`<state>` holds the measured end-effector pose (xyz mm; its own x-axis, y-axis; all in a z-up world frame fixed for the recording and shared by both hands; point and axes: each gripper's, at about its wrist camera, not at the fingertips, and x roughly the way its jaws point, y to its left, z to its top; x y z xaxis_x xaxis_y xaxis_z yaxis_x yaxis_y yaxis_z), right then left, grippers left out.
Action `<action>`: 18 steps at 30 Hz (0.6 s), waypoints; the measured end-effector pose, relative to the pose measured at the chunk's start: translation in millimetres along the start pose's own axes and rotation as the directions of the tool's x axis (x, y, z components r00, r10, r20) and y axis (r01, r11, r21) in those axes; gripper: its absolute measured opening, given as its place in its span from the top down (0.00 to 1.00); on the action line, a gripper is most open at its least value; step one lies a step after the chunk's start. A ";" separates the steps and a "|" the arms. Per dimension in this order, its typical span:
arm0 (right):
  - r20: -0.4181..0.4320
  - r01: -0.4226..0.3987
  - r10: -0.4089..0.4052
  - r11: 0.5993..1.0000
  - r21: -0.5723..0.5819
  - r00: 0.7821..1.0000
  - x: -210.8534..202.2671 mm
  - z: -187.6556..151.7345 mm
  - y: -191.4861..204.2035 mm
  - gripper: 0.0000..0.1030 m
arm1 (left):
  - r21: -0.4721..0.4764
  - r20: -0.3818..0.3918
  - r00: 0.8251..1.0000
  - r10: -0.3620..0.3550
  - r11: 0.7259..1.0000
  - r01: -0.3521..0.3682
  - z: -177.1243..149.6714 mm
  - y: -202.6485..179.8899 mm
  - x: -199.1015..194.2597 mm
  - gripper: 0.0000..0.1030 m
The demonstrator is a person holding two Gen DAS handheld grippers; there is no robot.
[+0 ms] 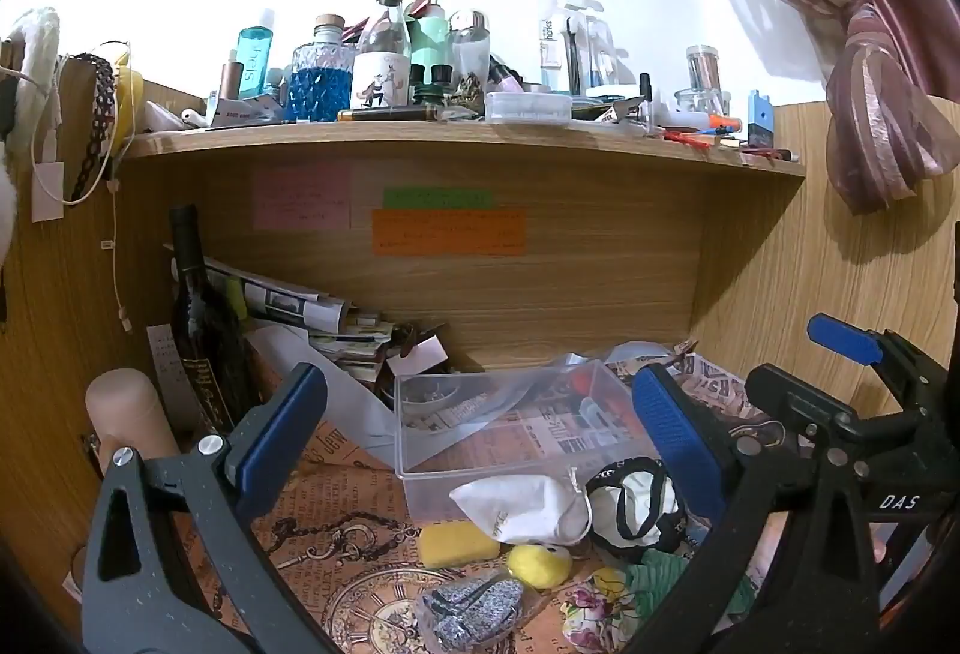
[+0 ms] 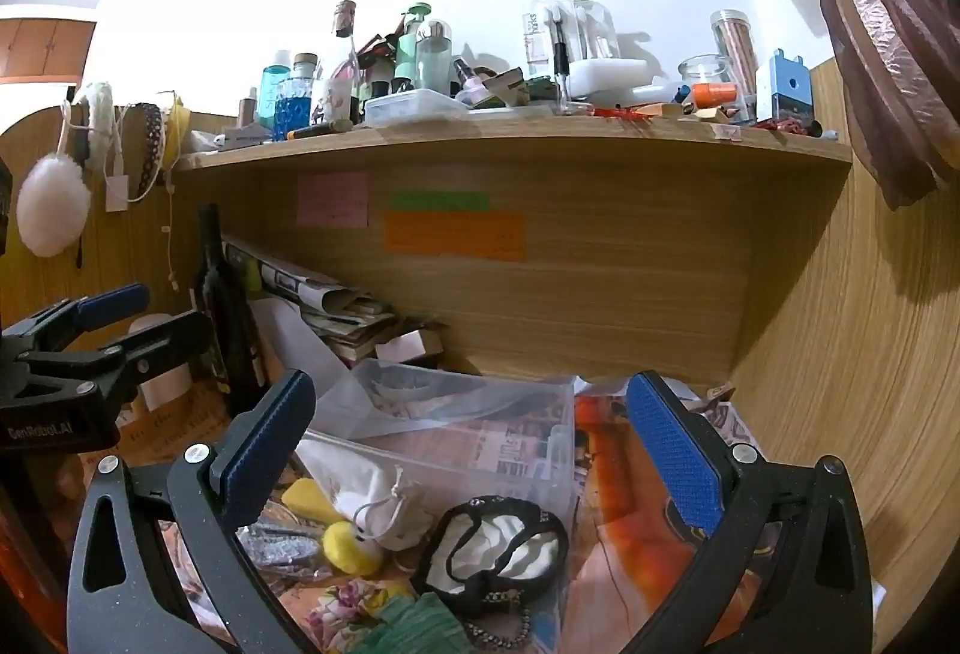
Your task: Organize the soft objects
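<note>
Both the left gripper [image 1: 480, 438] and right gripper [image 2: 471, 450] hang with jaws apart and empty above the soft pile, so nothing seems picked yet; next, I'd guess, one drops onto the white drawstring cloth pouch [image 1: 528, 510] lying against the clear plastic box [image 1: 510, 414].

Wooden shelf [image 1: 456, 147] carries crowded bottles, including a blue-filled glass bottle [image 1: 319, 81]. Pink [image 1: 301, 201], green [image 1: 438, 198] and orange sticky notes [image 1: 449, 232] on the back panel. Dark wine bottle [image 1: 201, 318] stands left, beside stacked papers [image 1: 312, 315].
</note>
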<state>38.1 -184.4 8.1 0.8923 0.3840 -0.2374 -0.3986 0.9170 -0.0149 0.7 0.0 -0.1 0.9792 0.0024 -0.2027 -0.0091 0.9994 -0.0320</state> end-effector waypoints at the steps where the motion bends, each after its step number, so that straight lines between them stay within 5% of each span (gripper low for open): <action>1: 0.000 0.000 0.000 1.000 0.001 1.000 0.1 0.1 0.3 0.00 | 0.000 0.001 1.000 0.000 1.000 0.000 -0.1 -0.1 -0.1 0.00; 18: 0.014 -0.003 0.003 1.000 0.020 1.000 -4.0 1.7 -2.7 0.00 | 0.003 0.004 1.000 0.001 1.000 -0.001 0.0 -1.8 -0.6 0.00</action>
<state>36.0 -188.2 10.7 0.8940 0.3882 -0.2238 -0.3972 0.9177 0.0048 0.2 -1.8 0.1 0.9800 0.0034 -0.1990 -0.0093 0.9995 -0.0286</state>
